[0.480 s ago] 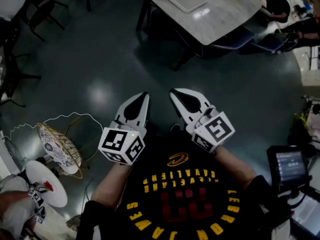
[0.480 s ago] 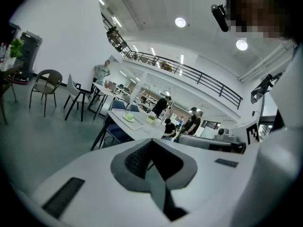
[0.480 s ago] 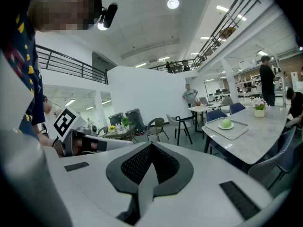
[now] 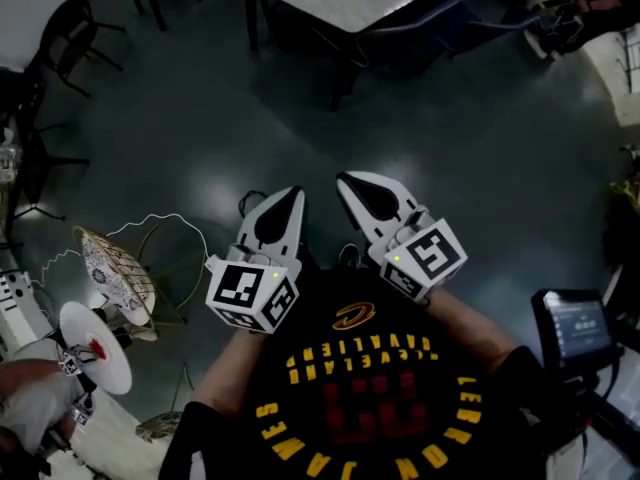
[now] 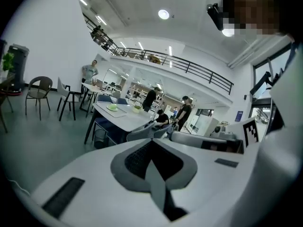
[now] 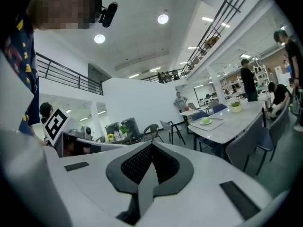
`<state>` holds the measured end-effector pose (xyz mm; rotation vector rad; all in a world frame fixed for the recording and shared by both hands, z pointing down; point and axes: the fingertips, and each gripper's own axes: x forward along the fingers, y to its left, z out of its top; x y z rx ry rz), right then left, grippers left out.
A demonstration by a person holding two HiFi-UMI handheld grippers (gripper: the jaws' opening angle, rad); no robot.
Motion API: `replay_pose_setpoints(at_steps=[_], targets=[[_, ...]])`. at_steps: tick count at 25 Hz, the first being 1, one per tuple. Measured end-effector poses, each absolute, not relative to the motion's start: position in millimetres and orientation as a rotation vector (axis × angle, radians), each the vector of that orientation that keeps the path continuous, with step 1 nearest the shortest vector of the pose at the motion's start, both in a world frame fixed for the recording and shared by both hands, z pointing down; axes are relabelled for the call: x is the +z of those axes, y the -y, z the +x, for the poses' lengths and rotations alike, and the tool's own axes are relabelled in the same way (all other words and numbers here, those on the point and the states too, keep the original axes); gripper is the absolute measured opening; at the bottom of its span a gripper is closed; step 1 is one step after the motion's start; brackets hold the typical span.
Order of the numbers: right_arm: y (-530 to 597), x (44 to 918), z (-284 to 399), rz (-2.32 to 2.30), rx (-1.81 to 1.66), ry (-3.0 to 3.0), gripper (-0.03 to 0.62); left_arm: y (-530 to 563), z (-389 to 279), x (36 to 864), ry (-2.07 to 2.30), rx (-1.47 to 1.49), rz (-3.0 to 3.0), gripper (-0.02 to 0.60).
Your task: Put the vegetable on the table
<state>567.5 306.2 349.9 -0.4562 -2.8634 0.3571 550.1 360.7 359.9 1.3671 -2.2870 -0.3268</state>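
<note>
- While both grippers are held side by side just in front of the person's chest, the left gripper (image 4: pixel 277 218) and the right gripper (image 4: pixel 375 200) point forward over the dark floor (image 4: pixel 200 118).
- In its own view, the left gripper's (image 5: pixel 152 161) two jaws are pressed together, with nothing between them.
- The right gripper (image 6: pixel 150 163) is the same: its jaws meet along one seam and are empty.
- Each gripper carries its marker cube at the back end, the left cube (image 4: pixel 250 293) and the right cube (image 4: pixel 430 258), both close to the person's black shirt (image 4: pixel 350 398) with yellow and red lettering.
- The vegetable (image 6: pixel 205 120) (a pale green, rounded thing) sits on a small plate on a flat tray (image 6: pixel 215 124), and the tray lies on the long light table (image 6: pixel 239 119).
- The left gripper view shows the same vegetable (image 5: pixel 112 107) on the table (image 5: pixel 128 121), well apart from both grippers.
- In the head view only the near edge of the table (image 4: pixel 350 3) shows at the top, and the vegetable is out of frame there.
- Chairs stand around the table, one grey chair (image 6: pixel 248 148) on its near side.
- People stand and sit beyond the table in the background of both gripper views.
- To the person's left on the floor is a wicker seat (image 4: pixel 115 268) with a white round disc (image 4: pixel 95 348) just beside it.
- At the person's right stands a small dark screen (image 4: pixel 578 328).
</note>
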Motion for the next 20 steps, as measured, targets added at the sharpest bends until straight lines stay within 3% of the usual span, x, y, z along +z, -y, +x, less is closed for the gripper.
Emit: replay_pose_setpoints(at_steps=[8,20], targets=[[-285.4,354.6,667.3,-0.382,0.484,2.841,0.005,-345.5,650.3,356.9,2.235,-0.213,1.367,0.001],[-312.9,361.0,647.2,-0.476,0.509,2.846,0.005,-382.3,630.2,368.2,2.296,-0.234,1.242,0.0]])
